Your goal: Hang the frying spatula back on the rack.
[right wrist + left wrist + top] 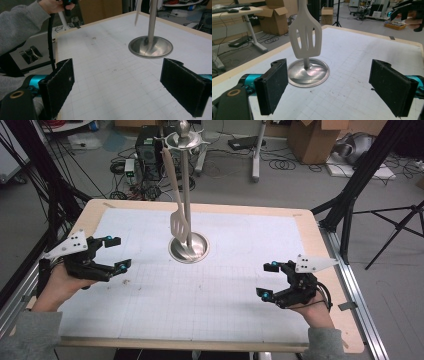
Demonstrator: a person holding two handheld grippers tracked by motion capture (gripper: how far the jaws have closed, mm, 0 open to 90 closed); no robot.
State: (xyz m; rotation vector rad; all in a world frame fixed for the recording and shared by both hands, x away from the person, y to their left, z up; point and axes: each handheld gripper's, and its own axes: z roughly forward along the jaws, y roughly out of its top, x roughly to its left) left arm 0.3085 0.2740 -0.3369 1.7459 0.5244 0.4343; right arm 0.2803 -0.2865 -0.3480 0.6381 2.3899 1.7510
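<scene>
A cream slotted spatula (178, 215) (305, 37) hangs from a hook at the top of a metal stand (186, 175), whose round steel base (189, 247) (309, 72) (150, 47) sits at the table's middle. My left gripper (117, 253) (329, 87) stands open at the table's left, short of the base, with nothing between its black pads. At the right side my right gripper (269, 280) (120, 85) is open too, empty, low over the white gridded mat (200, 290).
The wooden table edge (320, 250) frames the mat. Black tripod legs (350, 205) stand beside the table at the right and cables (50, 195) at the left. Cardboard boxes (315, 140) and a computer tower (147, 150) sit on the floor beyond.
</scene>
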